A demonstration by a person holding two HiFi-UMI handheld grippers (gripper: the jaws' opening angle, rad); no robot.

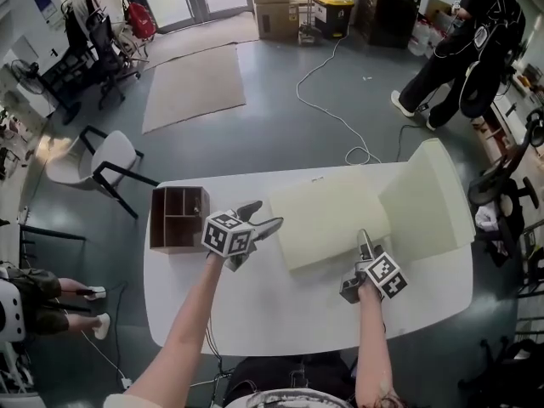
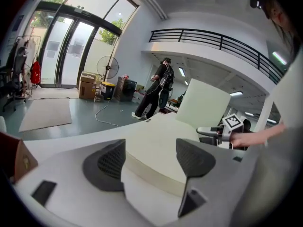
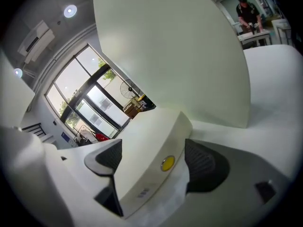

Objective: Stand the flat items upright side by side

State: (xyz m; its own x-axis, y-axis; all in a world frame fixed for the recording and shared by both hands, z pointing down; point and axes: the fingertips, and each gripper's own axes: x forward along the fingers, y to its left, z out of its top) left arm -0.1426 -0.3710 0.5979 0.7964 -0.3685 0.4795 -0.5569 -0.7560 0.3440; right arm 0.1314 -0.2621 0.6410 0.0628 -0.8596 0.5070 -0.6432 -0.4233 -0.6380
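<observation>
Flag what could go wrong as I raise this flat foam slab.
The right gripper, fingers open, straddles the flat slab only near one corner; gripped there it may sag or slip. The standing slab is close behind, so swinging the flat one up could topple it.

Forearms (image 1: pixel 191 330) bare; left gripper (image 2: pixel 151 160) and right gripper (image 3: pixel 151 162) bear black-and-white marker cubes (image 1: pixel 228 232) and dark grey textured pads (image 2: pixel 111 162).

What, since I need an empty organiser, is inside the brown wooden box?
The brown wooden box shows only dividers and dark, seemingly empty compartments. Its near right corner is covered by the left hand-held gripper.
</observation>
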